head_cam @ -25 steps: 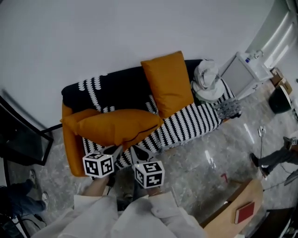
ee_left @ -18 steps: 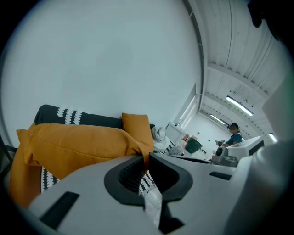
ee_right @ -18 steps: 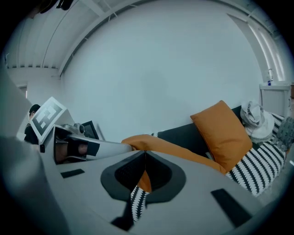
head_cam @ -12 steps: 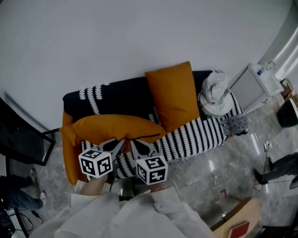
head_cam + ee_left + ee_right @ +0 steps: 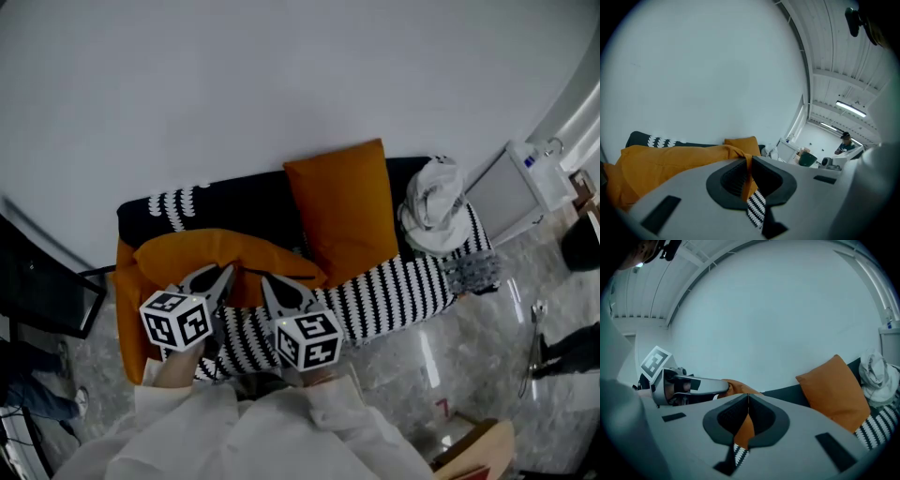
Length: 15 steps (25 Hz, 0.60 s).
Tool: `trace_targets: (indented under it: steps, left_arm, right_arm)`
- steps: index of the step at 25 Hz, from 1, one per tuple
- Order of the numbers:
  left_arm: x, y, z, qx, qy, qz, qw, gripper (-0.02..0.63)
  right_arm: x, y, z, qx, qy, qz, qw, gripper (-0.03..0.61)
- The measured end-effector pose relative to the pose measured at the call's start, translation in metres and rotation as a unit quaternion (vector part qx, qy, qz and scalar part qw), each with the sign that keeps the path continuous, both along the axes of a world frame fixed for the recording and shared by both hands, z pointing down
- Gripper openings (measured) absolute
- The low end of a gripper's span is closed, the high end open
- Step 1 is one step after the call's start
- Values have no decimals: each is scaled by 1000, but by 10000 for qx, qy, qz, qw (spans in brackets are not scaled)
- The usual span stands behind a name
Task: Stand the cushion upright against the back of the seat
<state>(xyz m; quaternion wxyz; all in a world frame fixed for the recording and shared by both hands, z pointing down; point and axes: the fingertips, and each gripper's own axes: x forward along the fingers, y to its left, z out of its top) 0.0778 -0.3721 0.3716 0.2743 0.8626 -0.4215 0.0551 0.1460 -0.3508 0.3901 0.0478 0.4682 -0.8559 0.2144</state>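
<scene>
head view: your left tool (image 5: 222,273) and right tool (image 5: 268,282) sit side by side at the near edge of the cushion (image 5: 202,259). the cushion lies tilted across the left end of the sofa (image 5: 127,314), its far edge toward the dark back, not upright against it. a striped throw (image 5: 394,291) covers the seat to the right. a second cushion (image 5: 345,208) leans upright against the back near the middle, and a white bundle (image 5: 436,206) sits at the right end.

left gripper view: the jaws are clamped on a fold of the cushion's orange fabric, which runs out between the pads. the cushion's bulk spreads to the left, with the sofa back behind it. striped cloth shows below the jaws.

right gripper view: the jaw tips are pressed together on the cushion's edge, and orange fabric fills the gap beneath them. your left tool shows at the left, also on the cushion. the second cushion stands to the right, the white bundle beyond it.
</scene>
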Motion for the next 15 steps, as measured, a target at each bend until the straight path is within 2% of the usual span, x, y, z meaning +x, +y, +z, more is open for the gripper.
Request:
trace_targets:
  steps: [5,15]
  left_arm:
    - [1,-24,-7,-40,-19,-109,9999,34]
    - [-10,-47,-26,99,25,-197,9998,34]
  right_arm:
    - [5,-19,-14,15,-112,-68,9999,12]
    - [13,-44,-31,143,-328,166,9992,12]
